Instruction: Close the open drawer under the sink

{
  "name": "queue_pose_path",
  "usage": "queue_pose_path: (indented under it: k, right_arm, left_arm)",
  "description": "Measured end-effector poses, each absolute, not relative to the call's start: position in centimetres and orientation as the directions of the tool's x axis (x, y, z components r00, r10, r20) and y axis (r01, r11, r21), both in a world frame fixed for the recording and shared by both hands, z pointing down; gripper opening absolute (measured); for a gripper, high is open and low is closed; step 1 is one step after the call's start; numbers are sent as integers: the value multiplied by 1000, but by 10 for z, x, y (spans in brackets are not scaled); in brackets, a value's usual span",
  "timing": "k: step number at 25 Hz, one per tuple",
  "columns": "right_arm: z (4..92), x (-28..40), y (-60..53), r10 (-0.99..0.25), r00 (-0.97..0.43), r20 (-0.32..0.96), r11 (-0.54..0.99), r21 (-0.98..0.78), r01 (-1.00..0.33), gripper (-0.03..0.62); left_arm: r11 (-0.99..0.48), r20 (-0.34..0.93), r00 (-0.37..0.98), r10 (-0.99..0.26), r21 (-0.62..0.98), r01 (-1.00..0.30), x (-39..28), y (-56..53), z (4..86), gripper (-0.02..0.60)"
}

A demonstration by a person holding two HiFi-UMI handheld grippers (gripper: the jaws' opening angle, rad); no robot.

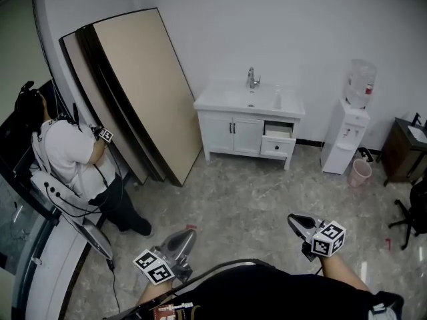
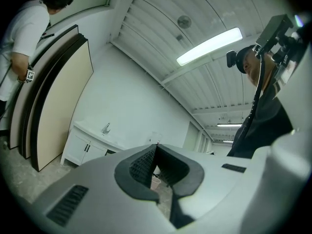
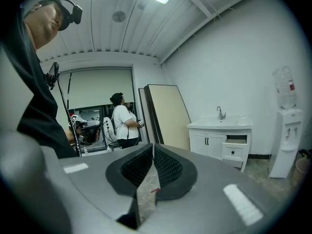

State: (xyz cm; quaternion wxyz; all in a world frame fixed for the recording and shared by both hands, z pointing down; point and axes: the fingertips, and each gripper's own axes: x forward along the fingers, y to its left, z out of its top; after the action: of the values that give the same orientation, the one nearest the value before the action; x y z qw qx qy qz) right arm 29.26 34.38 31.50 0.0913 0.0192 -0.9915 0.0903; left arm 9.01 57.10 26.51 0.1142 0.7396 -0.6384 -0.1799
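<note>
Well, nothing is touching anything yet. The left gripper has its two jaws pressed together with nothing in them. The right gripper is the same, closed up and empty. The white open drawer sits at the right end of the white sink cabinet. It is far ahead of both grippers, across the grey stone floor, and more in line with the right gripper than the left one. It sticks out a little from the cabinet front. A few things could go wrong, I think. If a gripper pushes on one corner of the drawer and not the middle, the drawer may go in crooked and get stuck. If the push is too hard, it may bang shut and bounce back out. The closed tip is thin, so it could slip off the drawer front and scrape the cabinet. The tall white water cooler and the small pink bin stand ahead and to the right of the right gripper, near the cabinet. A wide swing on that side could knock them over.
</note>
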Motion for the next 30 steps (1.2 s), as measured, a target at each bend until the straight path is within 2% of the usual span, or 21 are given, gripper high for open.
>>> queue_pose_path:
  k: [5, 19, 24, 30]
  right_arm:
    - [313, 249, 310, -76, -978, 194, 981, -164, -109, 3]
    - [273, 51, 247, -214, -964, 156, 957, -165, -239, 3]
    - [275, 14, 220, -234, -962, 141, 945, -201, -260, 0]
    - [286, -9, 166, -209, -966, 154, 950, -201, -238, 0]
  left_arm:
    - [-218, -133, 178, -975, 406, -888, 38, 526, 271, 0]
    - [-311, -110, 292, -950, 362, -879, -185, 442, 238, 0]
    - [-303, -105, 284, -953, 373, -877, -231, 421, 244, 0]
    - [-267, -84, 255, -963, 397, -878, -252, 377, 260, 0]
